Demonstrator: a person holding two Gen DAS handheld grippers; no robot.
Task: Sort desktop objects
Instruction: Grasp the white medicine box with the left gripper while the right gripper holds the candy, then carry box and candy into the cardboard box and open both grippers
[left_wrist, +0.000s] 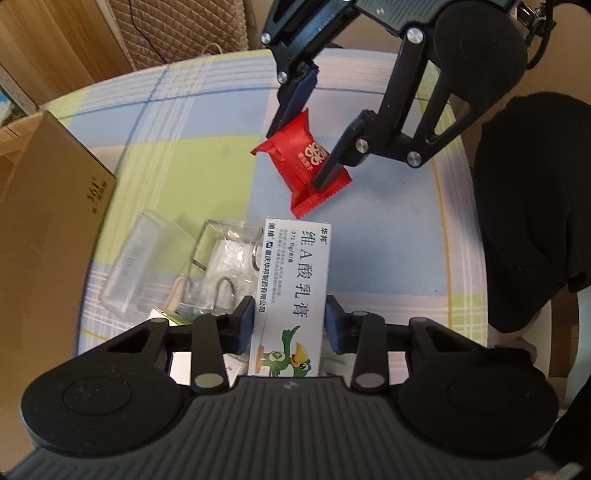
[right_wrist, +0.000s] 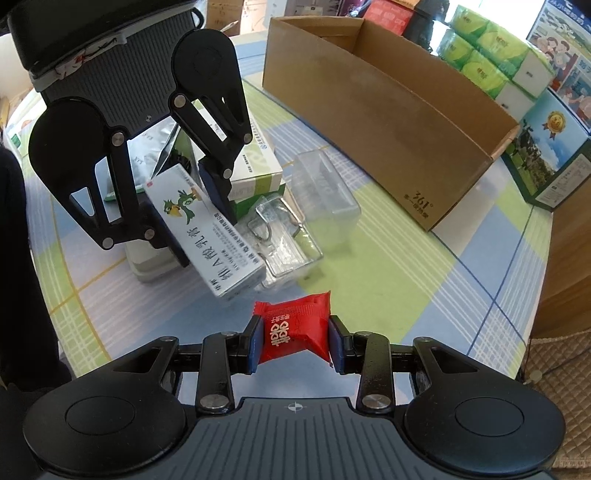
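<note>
My left gripper (left_wrist: 290, 321) is shut on a white medicine box (left_wrist: 291, 280) printed with Chinese text and a green cartoon bird; the box points away from me over the table. In the right wrist view the same white medicine box (right_wrist: 214, 240) hangs tilted in the left gripper (right_wrist: 201, 221), above other packages. My right gripper (right_wrist: 295, 343) is shut on a red candy packet (right_wrist: 295, 328) with white lettering, held a little above the table. From the left wrist view the red candy packet (left_wrist: 303, 162) sits between the right gripper's fingers (left_wrist: 332, 162).
An open cardboard box (right_wrist: 391, 110) stands on the checked tablecloth (right_wrist: 424, 288) beyond the pile. Clear plastic cases (right_wrist: 325, 195) and a bag with metal hooks (right_wrist: 280, 240) lie beside a green-and-white carton (right_wrist: 255, 166). Tissue packs (right_wrist: 487, 62) and printed boxes stand at the far right.
</note>
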